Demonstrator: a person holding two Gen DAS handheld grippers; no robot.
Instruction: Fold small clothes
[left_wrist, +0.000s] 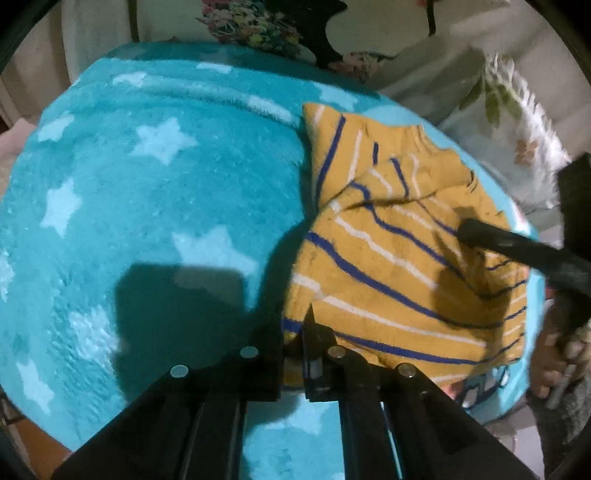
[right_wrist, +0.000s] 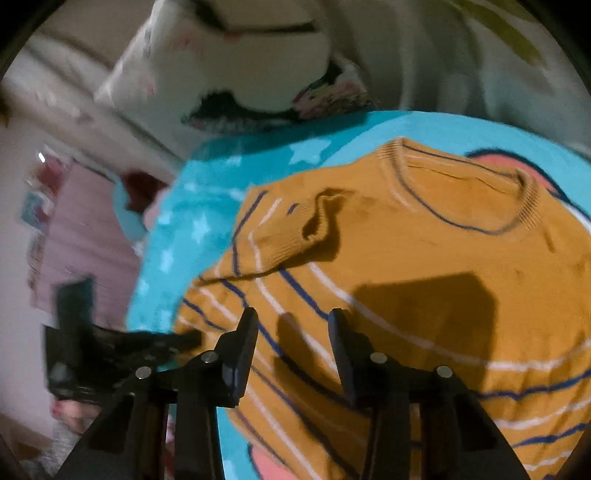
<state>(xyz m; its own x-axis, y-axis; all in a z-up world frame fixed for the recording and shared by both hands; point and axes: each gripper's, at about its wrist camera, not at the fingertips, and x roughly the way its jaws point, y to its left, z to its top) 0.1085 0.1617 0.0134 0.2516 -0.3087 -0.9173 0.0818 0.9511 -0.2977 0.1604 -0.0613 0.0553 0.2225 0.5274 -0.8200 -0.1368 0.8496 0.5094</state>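
From the left wrist cam, the left gripper (left_wrist: 301, 354) has its fingers pinched tight on the near-left edge of the little mustard sweater (left_wrist: 399, 251) (yellow with blue and white stripes), which lies crumpled on the right side of the teal star blanket (left_wrist: 147, 206), and the right gripper (left_wrist: 467, 230) pokes in from the right with its tip over the sweater's far-right part. In the right wrist cam, the right gripper (right_wrist: 293, 332) has its fingers spread with nothing between them, sitting over the striped body of the sweater (right_wrist: 424, 251), collar on the far side, while the left gripper (right_wrist: 192, 338) is at the sweater's left edge, pretty blurry there.
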